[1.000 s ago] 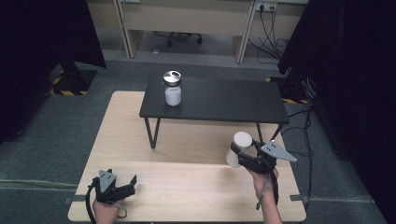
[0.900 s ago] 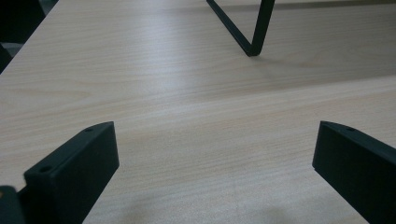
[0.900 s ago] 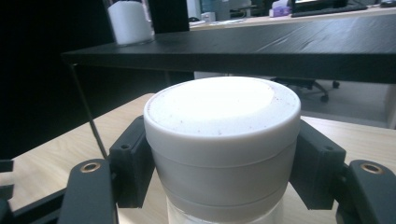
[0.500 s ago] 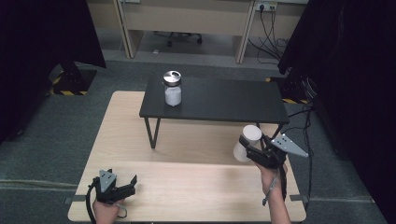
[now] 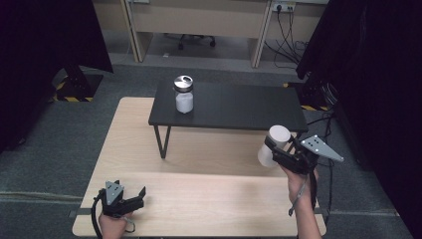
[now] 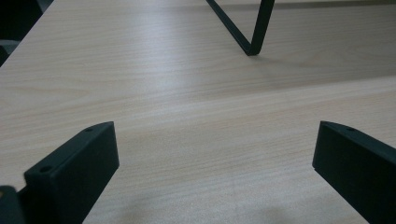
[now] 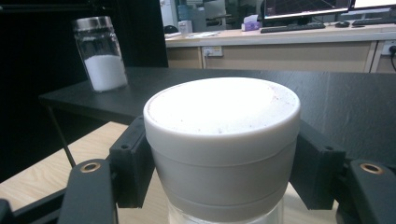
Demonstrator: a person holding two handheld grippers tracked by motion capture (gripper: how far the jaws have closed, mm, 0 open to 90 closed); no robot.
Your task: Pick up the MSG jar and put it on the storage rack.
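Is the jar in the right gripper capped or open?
Capped: a white lid sits on the jar, with the right gripper clamped around it.

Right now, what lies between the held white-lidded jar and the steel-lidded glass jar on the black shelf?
Bare black shelf top in high view, between white-lidded jar and steel-lidded glass jar.

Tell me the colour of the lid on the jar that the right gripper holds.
The lid is white, seen best in the right gripper view.
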